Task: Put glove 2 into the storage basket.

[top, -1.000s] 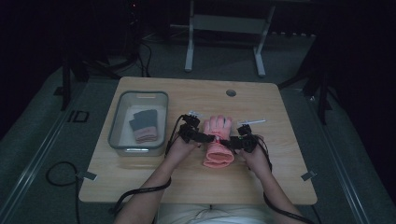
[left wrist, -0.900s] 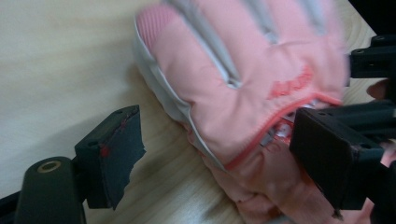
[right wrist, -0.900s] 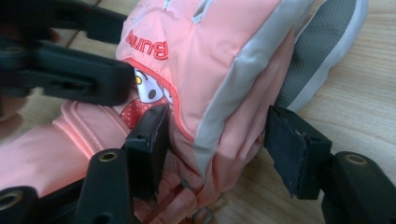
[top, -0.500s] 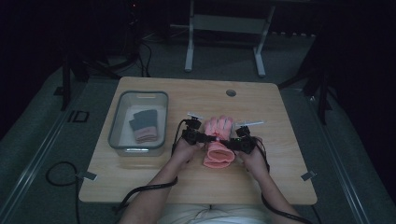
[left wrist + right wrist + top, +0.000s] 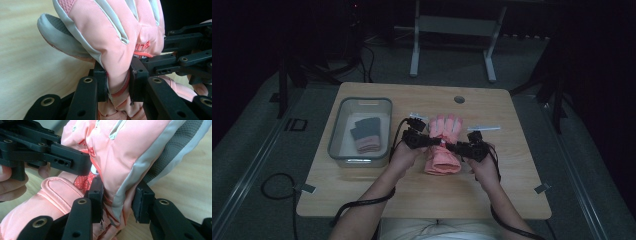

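Both grippers are clamped on the same pink glove (image 5: 443, 145), which lies in the middle of the table (image 5: 362, 200), fingers pointing away from the person; the left gripper (image 5: 436, 141) has its jaws closed on a fold of the glove's near-thumb edge, seen pinched tight in the left gripper view (image 5: 117, 75); the right gripper (image 5: 452, 146) pinches the opposite edge, the fabric squeezed between its jaws in the right gripper view (image 5: 120, 192), though a little gap remains at one jaw; the step in hand looks like folding or doubling the glove over at its middle, the finger half raised against the cuff half; the next move, I judge, calls for both hands to travel together so the fold stays even, then a lift toward the bin (image 5: 337, 150) at the left; count: two grippers, one pink glove on the table, one clear bin, and in it what seems one folded dark and pink glove (image 5: 364, 134), possibly a pair; I cannot tell.
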Available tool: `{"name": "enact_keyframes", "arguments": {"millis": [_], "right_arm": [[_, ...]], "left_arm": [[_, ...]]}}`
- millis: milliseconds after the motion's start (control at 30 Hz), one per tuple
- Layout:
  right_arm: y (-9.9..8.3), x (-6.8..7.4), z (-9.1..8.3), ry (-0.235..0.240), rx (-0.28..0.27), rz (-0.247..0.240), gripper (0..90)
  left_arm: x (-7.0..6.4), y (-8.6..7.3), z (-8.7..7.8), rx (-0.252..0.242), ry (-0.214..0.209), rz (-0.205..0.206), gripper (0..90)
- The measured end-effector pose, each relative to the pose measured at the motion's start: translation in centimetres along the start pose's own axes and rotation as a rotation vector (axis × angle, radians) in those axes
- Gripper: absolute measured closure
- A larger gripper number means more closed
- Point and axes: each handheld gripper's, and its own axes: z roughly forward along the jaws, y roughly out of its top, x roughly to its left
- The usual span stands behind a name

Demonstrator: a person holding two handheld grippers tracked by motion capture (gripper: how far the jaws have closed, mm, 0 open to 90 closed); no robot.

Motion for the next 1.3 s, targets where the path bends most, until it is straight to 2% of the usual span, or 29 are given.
{"name": "enact_keyframes", "arguments": {"millis": [233, 500, 700, 967, 1300], "right_arm": [[2.3, 1.7, -0.5, 0.017, -0.019, -0.047, 65.8], [5.0, 3.9, 0.1, 0.040, -0.034, -0.104, 65.7], [7.0, 5.6, 1.0, 0.069, -0.039, -0.128, 65.7], [9.5, 8.2, 2.9, 0.106, -0.033, -0.175, 65.7], [11.6, 10.9, 5.1, 0.146, -0.016, -0.233, 65.7]], "left_arm": [[-0.1, 1.1, -2.7, -0.042, 0.020, 0.009, 72.4], [0.4, 1.9, -6.2, -0.089, 0.058, 0.005, 72.6], [0.9, 2.4, -8.8, -0.120, 0.102, 0.001, 72.7], [2.4, 2.3, -12.4, -0.152, 0.154, -0.020, 72.7], [3.9, 1.6, -15.6, -0.192, 0.196, -0.050, 72.6]]}}
